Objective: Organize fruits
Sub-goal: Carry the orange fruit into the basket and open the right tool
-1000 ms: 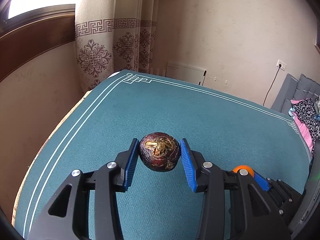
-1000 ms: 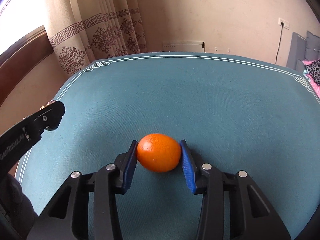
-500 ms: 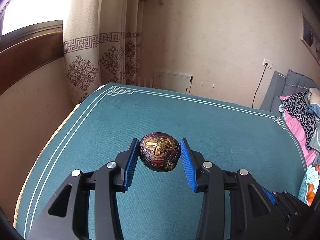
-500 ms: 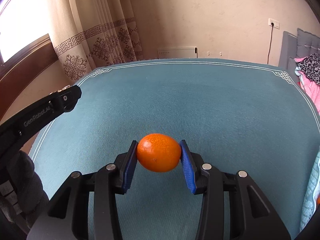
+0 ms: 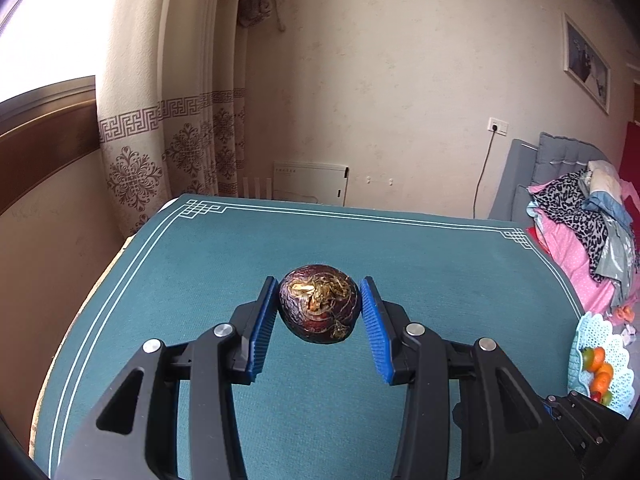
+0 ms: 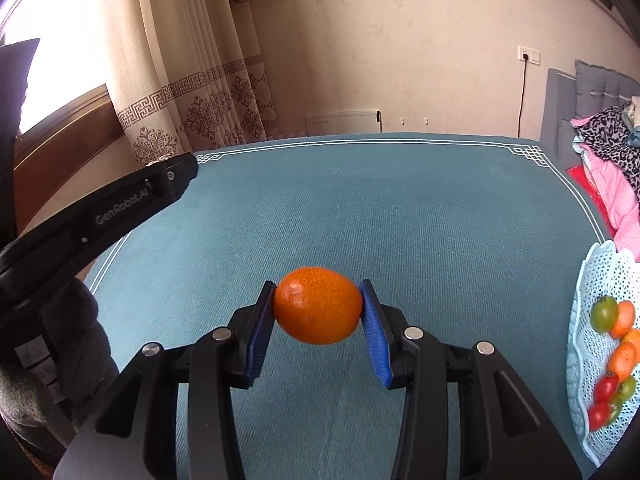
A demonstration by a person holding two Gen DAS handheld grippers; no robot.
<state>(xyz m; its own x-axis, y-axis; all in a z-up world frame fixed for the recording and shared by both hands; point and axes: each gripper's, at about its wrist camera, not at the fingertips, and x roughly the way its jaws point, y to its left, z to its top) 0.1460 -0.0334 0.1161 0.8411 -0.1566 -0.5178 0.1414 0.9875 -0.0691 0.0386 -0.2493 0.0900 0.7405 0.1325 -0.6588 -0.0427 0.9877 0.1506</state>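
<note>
My left gripper (image 5: 319,308) is shut on a dark purple-brown round fruit (image 5: 318,307) with yellowish flecks, held above the teal tablecloth (image 5: 360,248). An orange (image 6: 318,305) sits between the blue pads of my right gripper (image 6: 318,306), which is shut on it and also clear of the cloth. At the right edge a pale blue lacy basket (image 6: 600,276) holds several small orange, red and green fruits; the same basket (image 5: 622,354) shows in the left wrist view. The left gripper's black body (image 6: 120,208) crosses the left side of the right wrist view.
The teal cloth with white border lines covers the whole table. Curtains (image 5: 160,140) and a window lie beyond the far left corner. Piled clothes on a grey bed (image 5: 584,216) stand right of the table. A gloved hand (image 6: 48,340) shows at lower left.
Both grippers have risen and swung to the right with their fruits still gripped. The basket of fruit has come into view at the right edge of both views.
</note>
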